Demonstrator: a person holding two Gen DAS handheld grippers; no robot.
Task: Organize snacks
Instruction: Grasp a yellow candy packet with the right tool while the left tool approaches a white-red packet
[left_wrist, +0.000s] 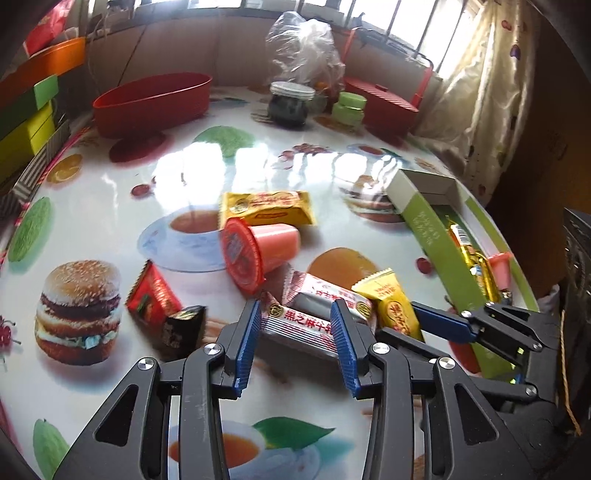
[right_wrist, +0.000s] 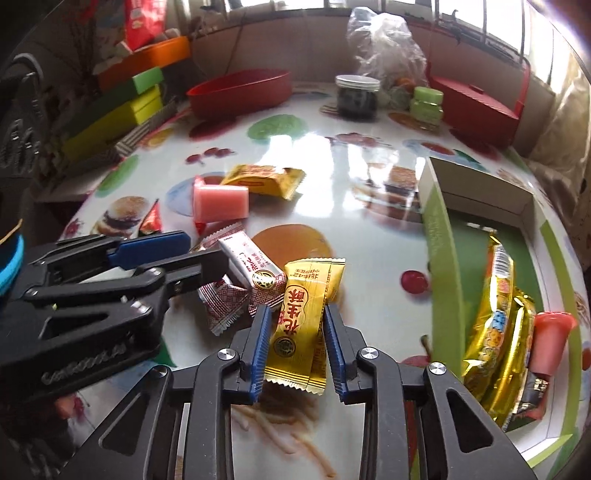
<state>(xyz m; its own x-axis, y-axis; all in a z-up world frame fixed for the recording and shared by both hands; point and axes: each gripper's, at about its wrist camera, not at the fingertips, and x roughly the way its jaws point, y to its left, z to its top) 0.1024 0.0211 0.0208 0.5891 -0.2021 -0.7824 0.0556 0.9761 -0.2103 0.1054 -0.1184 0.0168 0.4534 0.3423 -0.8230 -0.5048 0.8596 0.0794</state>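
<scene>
My right hand-held gripper (right_wrist: 295, 325) pinches one crinkly yellow wrapper (right_wrist: 301, 325) on the glossy table (right_wrist: 369, 206); my left hand-held gripper (left_wrist: 295, 325) clamps one of two silvery red-printed bars (left_wrist: 295, 328). Two pink plastic jelly cups: one (left_wrist: 258, 254) lies tipped, one (right_wrist: 550, 339) sits in the green cardboard box (right_wrist: 443, 258).

Lit by daylight from windows (left_wrist: 406, 22) beyond the table's far edge. Strong white glare across the glossy table (left_wrist: 207, 166) centre, washing out the print. Soft, short shadows under items. Heavy fisheye curvature, dark vignetted corners. Slight motion blur near the right edge; windows overexposed.
</scene>
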